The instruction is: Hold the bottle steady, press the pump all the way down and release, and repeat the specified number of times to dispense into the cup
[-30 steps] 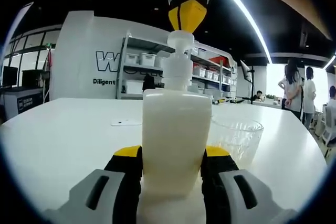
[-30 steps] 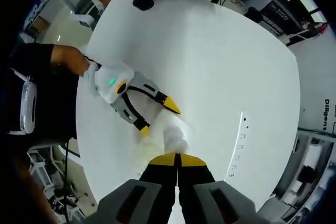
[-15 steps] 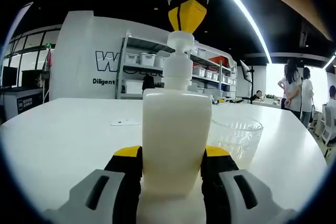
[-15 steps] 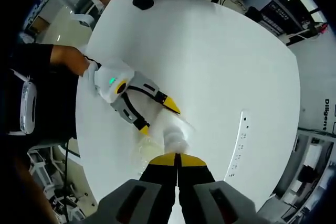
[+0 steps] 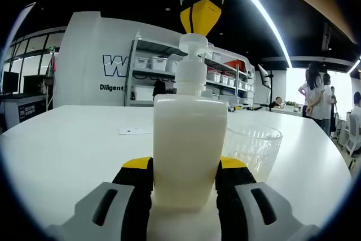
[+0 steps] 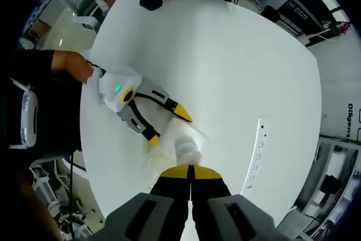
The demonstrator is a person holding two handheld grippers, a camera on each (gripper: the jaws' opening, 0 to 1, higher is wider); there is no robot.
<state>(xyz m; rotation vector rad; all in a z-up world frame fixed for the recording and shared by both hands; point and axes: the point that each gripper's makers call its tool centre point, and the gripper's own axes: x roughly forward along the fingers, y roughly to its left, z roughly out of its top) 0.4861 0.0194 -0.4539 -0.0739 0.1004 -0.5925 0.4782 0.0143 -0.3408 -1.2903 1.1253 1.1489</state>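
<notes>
A white pump bottle (image 5: 189,145) stands upright on the white table (image 5: 67,145), and my left gripper (image 5: 185,165) is shut on its lower body. Beside it, to the right, is a clear glass cup (image 5: 252,146). My right gripper (image 5: 201,16) comes down from above, its yellow tips shut together and resting on the pump head (image 5: 193,41). In the right gripper view I look straight down: my right gripper (image 6: 190,169) is shut just over the pump head (image 6: 188,150), the left gripper (image 6: 148,108) holds the bottle from the left, and the cup (image 6: 151,165) shows faintly.
A flat white strip (image 6: 259,146) lies on the table beyond the bottle, also seen as the strip (image 5: 135,131). A black round object (image 6: 151,2) sits near the far table edge. Storage shelves (image 5: 169,77) and standing people (image 5: 316,97) are in the background.
The right gripper view has drawn back slightly from the table, so the right gripper has risen a little. Bottle, cup and left gripper stay put.
</notes>
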